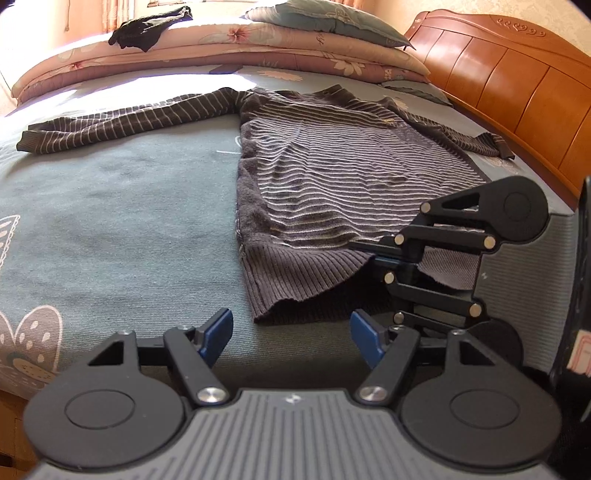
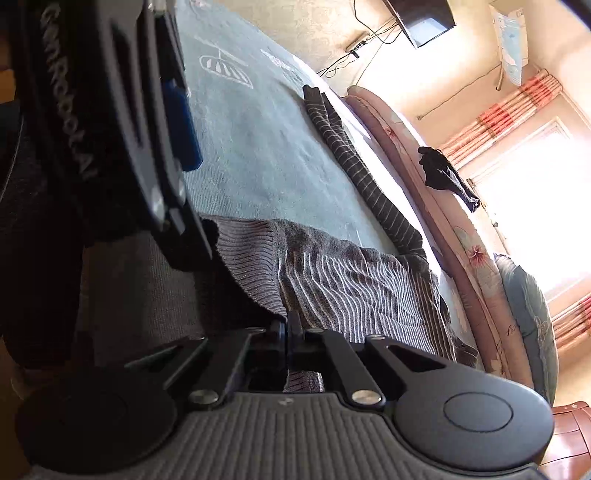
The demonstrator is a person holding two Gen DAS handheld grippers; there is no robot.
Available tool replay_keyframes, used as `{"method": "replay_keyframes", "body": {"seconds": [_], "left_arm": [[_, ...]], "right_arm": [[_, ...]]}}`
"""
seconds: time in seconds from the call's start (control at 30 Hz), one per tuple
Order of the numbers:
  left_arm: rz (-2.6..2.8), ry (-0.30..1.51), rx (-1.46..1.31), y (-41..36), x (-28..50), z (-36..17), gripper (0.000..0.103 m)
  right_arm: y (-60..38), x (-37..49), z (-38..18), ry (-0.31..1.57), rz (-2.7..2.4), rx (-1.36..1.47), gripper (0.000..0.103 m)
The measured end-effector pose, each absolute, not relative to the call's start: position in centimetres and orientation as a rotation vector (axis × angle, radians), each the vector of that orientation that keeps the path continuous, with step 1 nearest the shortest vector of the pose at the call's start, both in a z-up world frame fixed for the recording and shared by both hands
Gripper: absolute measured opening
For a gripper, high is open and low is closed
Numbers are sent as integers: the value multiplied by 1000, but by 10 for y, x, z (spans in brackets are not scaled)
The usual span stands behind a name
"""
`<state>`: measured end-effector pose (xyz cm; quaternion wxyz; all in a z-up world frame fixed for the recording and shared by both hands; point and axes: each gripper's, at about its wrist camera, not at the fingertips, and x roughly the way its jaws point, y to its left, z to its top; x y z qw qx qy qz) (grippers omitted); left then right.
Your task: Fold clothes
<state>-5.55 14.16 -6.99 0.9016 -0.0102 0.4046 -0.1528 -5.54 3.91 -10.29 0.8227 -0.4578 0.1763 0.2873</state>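
Nearest to me, my left gripper [image 1: 291,338] hangs with its blue pads [image 1: 218,338] spread apart and nothing between them, just short of the sweater's ribbed hem [image 1: 295,273], which lies slightly ahead and to the right. My right gripper [image 1: 373,254] is already at that hem's right corner, its jaws pinched together on the ribbed edge; the right wrist view shows the knit running into the closed tips [image 2: 286,328].

The striped sweater [image 1: 332,173] lies flat on the grey-green bedspread [image 1: 110,221], its long axis running away from me, hem near, collar far. One sleeve [image 1: 122,122] stretches out to the left, the other toward the wooden headboard [image 1: 517,81].

Beyond it are a folded floral quilt [image 1: 221,48], a pillow [image 1: 325,18] and a dark garment [image 1: 147,26]. I judge the left corner of the hem is the next thing to grasp.
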Motion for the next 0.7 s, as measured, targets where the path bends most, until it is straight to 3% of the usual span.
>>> {"method": "replay_keyframes", "body": {"seconds": [0.33,0.43,0.53,0.57,0.6,0.7], "left_arm": [[-211,777,-156,140,-19,-94,70],[-214,732,-125,136,-15,-99,66],[-201,720,-129,134,-8,-100,34],[-186,718,-132,134,-8,-99,11],[-163,713,-130,134,-10,-96,6],[-89,696,-129,134,-17,-87,6]], "right_arm": [[28,-54,-79,351,601,-883,2],[24,-52,-74,366,612,-843,2],[23,-50,-73,377,616,-821,2],[23,-50,-73,379,615,-817,2],[23,-50,-73,381,615,-813,2],[22,-50,-74,387,613,-810,2]]}}
